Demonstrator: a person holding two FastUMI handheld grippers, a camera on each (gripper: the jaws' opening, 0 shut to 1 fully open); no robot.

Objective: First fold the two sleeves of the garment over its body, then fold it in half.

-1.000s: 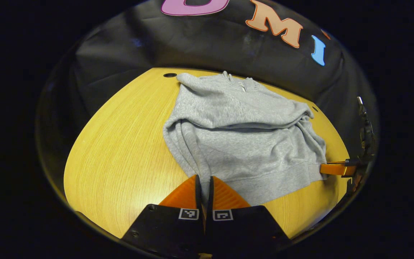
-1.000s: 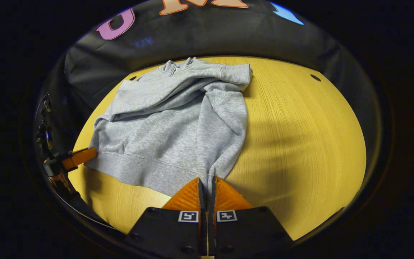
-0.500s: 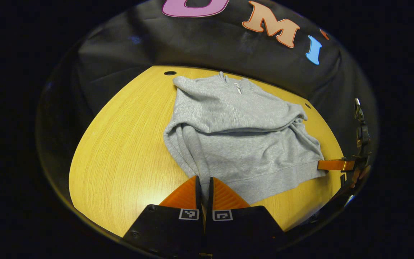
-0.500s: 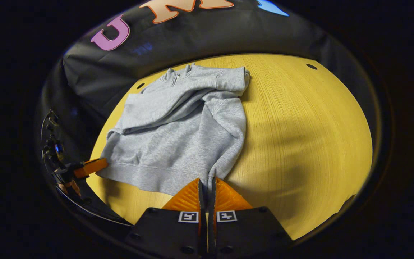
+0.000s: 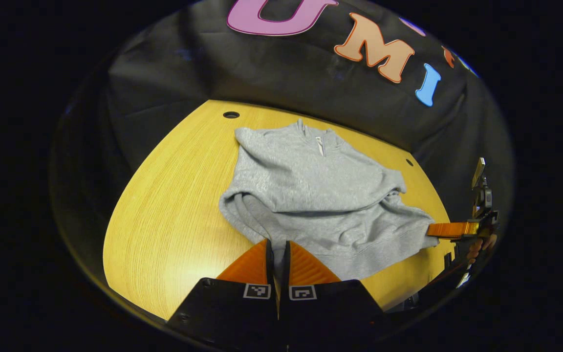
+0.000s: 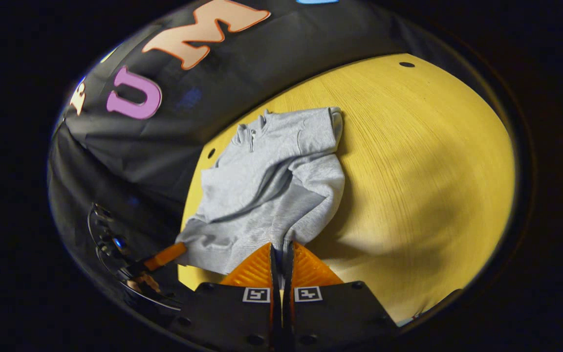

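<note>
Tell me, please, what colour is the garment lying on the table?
The garment is light heather grey, seen best in the left gripper view.

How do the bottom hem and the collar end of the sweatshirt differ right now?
The bottom hem is pinched at its two corners by the left gripper and the right gripper; no gripper is on the collar end. The hem sags and wrinkles between the grippers, apparently raised; the collar end lies flat on the table. Both are the same grey fabric.
</note>
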